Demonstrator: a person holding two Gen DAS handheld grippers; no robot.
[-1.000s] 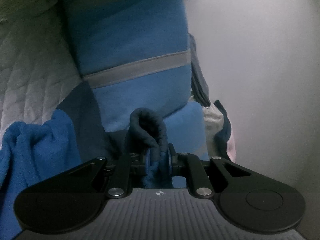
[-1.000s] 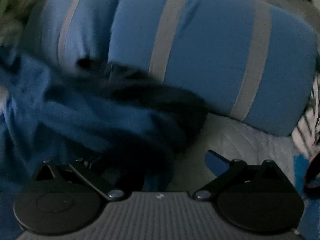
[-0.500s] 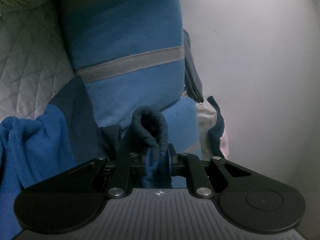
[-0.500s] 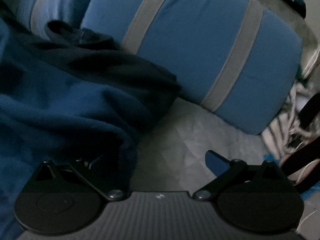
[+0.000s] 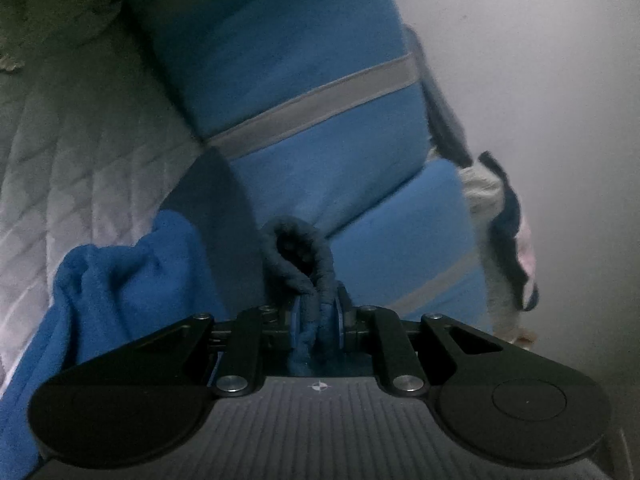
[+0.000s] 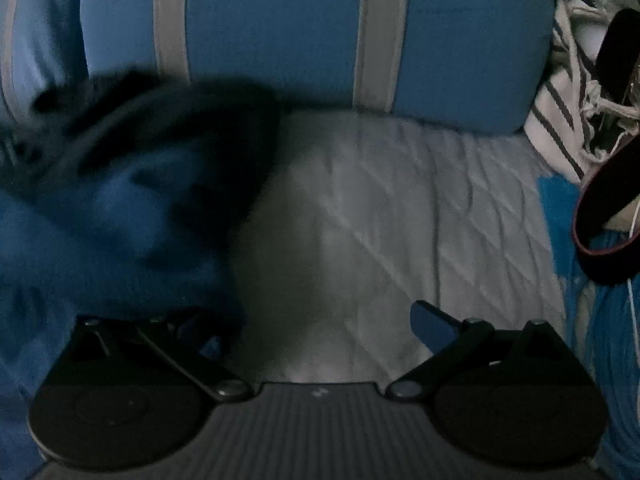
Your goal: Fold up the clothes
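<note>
A blue fleece garment (image 5: 116, 280) with a dark navy trim lies bunched on the quilted bed. My left gripper (image 5: 318, 320) is shut on a rolled navy edge of that garment (image 5: 298, 252), which loops up above the pads. In the right wrist view the same blue garment (image 6: 100, 216) fills the left side, blurred and dark. My right gripper (image 6: 316, 332) stands open over bare quilt, its left finger at the garment's edge and its right finger (image 6: 432, 318) over the sheet. Nothing sits between its fingers.
A large blue pillow with grey stripes (image 6: 304, 28) lies across the back; the same pillow (image 5: 288, 92) rests by a pale wall (image 5: 540, 80). The white quilted bed cover (image 6: 400, 200) spreads ahead. Striped cloth (image 6: 560, 112) and a dark strap (image 6: 600, 208) sit at the right.
The right gripper has swung to the right, off the blue garment and over bare quilt, still open. The left gripper keeps its hold on the navy edge and has tilted a little.
</note>
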